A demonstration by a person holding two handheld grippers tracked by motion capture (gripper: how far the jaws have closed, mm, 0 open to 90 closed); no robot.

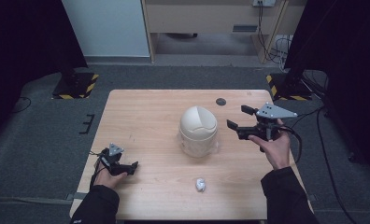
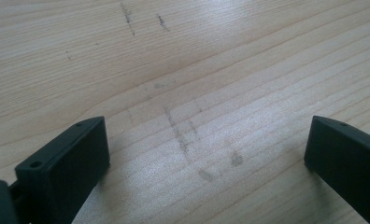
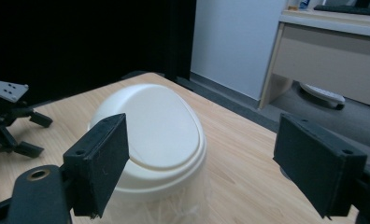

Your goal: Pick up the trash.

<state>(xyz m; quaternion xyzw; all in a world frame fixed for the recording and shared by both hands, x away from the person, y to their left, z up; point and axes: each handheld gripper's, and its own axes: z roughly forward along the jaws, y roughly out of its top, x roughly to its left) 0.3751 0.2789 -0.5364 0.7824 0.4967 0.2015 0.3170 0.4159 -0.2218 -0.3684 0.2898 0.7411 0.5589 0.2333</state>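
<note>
High view: a cream-white bin with a domed swing lid stands upright near the middle of the table, and everything else is placed from it. The right hand-held gripper hangs in the air just to the right of the bin, its jaws pointing at the lid and spread wide, with nothing between them and not touching the bin. In the right gripper view the bin sits between and beyond the two black jaws of the right hand-held gripper, a clear gap on each side, and a thin clear bag liner shows under the lid's rim.

The left hand-held gripper lies low at the table's near-left part, well apart from the bin. In the left gripper view the left hand-held gripper has its jaws wide open over bare, scuffed wood, gripping nothing.

A crumpled paper ball lies on the table near the front of the bin, apart from both hand-held grippers.
</note>
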